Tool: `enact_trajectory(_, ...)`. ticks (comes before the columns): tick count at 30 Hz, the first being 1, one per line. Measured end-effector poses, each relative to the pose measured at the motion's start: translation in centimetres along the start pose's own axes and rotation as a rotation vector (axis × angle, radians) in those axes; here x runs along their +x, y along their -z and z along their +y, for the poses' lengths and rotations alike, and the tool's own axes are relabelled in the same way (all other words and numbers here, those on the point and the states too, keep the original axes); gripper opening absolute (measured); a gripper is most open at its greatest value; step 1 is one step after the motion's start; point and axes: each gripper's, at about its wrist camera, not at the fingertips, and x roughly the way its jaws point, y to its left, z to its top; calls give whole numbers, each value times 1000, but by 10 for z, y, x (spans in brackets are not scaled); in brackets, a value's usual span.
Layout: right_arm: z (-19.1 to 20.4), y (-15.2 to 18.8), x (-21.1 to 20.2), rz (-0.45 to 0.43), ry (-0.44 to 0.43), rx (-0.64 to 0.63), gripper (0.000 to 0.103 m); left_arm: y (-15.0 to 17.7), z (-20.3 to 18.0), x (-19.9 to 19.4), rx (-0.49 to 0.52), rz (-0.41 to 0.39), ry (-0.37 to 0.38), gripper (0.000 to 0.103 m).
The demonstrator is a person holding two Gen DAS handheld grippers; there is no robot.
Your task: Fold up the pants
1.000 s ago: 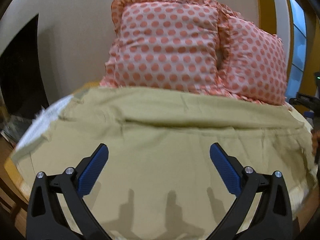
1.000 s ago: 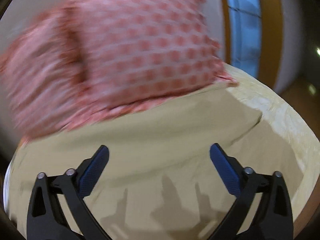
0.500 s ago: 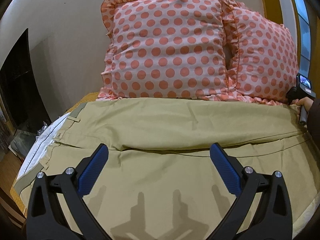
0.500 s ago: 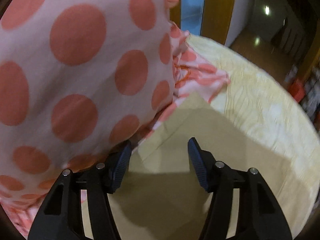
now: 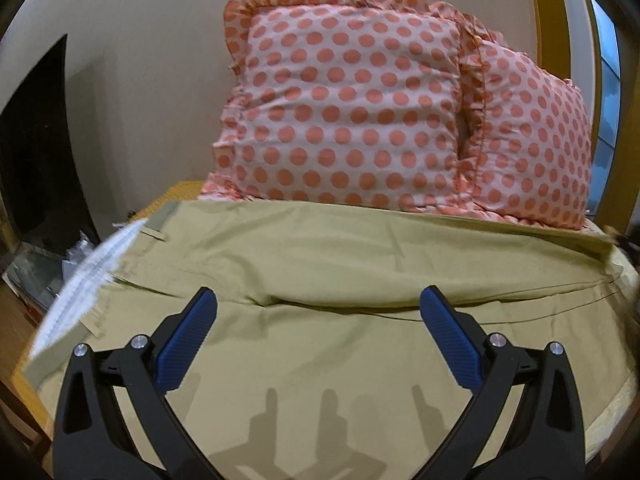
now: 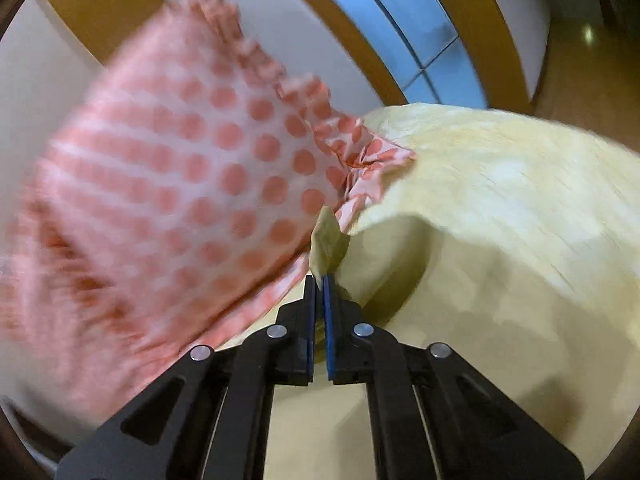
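Khaki pants [image 5: 320, 264] lie spread across the bed, waistband with white lining [image 5: 84, 276] at the left, legs running right. My left gripper [image 5: 318, 320] is open and empty, hovering over the middle of the pants. My right gripper [image 6: 319, 280] is shut on a corner of the pants' hem [image 6: 326, 240], lifted beside the pillow. In the left wrist view the far right hem [image 5: 600, 236] is raised off the bed.
Two pink polka-dot pillows [image 5: 352, 116] [image 5: 532, 144] stand against the wall behind the pants; one also shows in the right wrist view [image 6: 180, 184]. A pale yellow bedsheet [image 6: 500, 200] covers the bed. A window [image 6: 420, 28] is at the right.
My right gripper has closed on the hem corner and lifted it, tilting away from the pillow. The left gripper stays open, with its view shifted slightly.
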Motion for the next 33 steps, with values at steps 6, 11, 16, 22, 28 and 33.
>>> enact_trajectory(6, -31, 55, -56, 104, -23, 77, 5, -20, 26, 4, -49, -42, 41, 101)
enact_trajectory(11, -41, 70, -67, 171, -8, 148, 43, -36, 40, 35, -94, 16, 95, 101)
enact_trajectory(16, -41, 78, -70, 133, 34, 127, 44, -44, 51, 73, -203, 112, 168, 101)
enact_trajectory(22, -55, 66, -81, 16, -147, 156, 1, -63, 54, 121, -295, 193, 237, 101)
enact_trajectory(28, -44, 41, -103, -54, -253, 129, 1, -69, 50, 173, -370, 336, 218, 100)
enact_trajectory(33, -45, 37, -105, -60, -261, 126, 1, -69, 44, 218, -418, 402, 180, 74)
